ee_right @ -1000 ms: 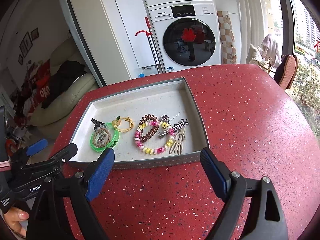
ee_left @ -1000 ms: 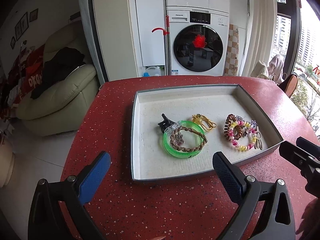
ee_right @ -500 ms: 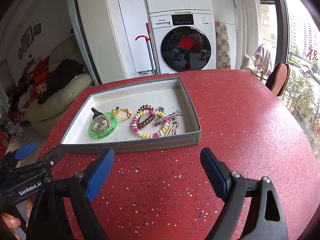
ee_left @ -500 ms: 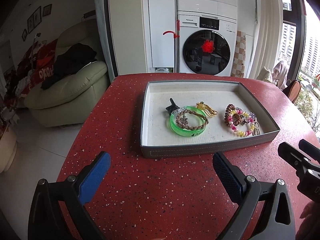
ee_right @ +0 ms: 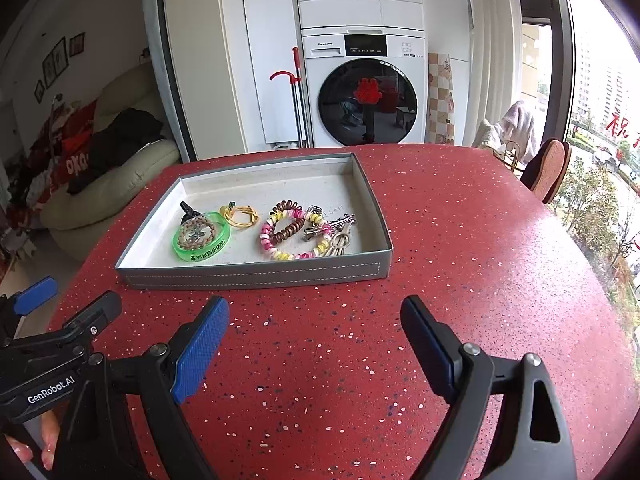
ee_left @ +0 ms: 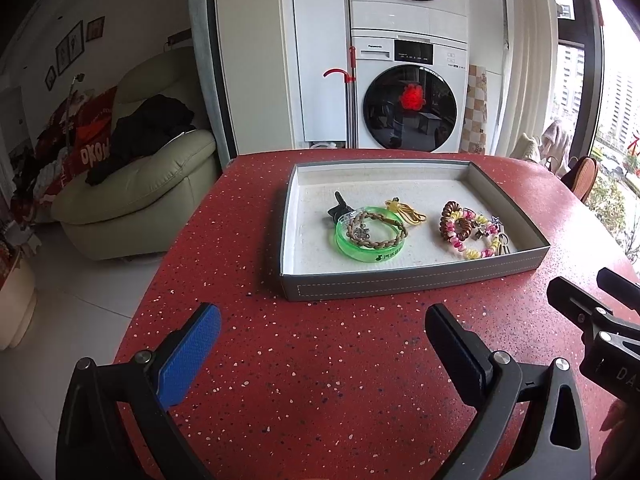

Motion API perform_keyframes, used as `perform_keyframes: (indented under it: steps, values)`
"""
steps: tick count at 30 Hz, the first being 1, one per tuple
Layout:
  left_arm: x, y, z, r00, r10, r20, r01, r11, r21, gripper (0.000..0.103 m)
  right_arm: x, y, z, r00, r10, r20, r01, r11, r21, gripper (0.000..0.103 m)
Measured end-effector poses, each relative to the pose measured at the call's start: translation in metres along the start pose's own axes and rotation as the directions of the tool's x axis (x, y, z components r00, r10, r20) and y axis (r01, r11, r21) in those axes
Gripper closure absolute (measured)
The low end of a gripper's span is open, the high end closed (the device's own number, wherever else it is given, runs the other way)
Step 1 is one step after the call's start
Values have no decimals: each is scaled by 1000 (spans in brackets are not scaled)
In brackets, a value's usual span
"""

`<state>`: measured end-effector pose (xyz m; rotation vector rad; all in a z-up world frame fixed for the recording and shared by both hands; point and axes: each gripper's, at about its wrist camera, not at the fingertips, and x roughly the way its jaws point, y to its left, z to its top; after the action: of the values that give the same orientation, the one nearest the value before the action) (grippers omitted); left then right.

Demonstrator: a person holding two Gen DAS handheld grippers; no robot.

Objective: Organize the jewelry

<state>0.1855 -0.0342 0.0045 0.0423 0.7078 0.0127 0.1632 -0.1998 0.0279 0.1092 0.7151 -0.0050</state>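
Observation:
A grey tray (ee_left: 416, 286) (ee_right: 256, 274) sits on the red speckled table. In it lie a green bangle (ee_left: 370, 250) (ee_right: 202, 250) with a braided brown bracelet on it, a black clip (ee_left: 340, 208), a yellow cord loop (ee_left: 408, 212) (ee_right: 240, 216), a pink-yellow beaded bracelet with a brown coil (ee_left: 464, 232) (ee_right: 288, 234), and metal hair clips (ee_right: 340, 234). My left gripper (ee_left: 320, 336) is open and empty, in front of the tray. My right gripper (ee_right: 316, 330) is open and empty, also short of the tray's near wall.
The round red table (ee_left: 320, 380) drops off at the left toward a white floor and a cream sofa (ee_left: 132, 184). Stacked washing machines (ee_left: 408, 92) stand behind. A chair (ee_right: 548, 168) is at the far right by the window.
Both grippers have pulled back and lowered away from the tray, which now sits farther off. The jewelry in the tray has not moved.

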Motion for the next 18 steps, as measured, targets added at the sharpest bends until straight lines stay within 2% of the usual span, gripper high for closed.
perform_keyframes:
  steps: [18]
  values:
    - [-5, -1, -2, 1000, 3, 3, -3, 1000, 5, 0, -6, 1, 3, 1000, -5, 15, 5, 1000, -3, 13]
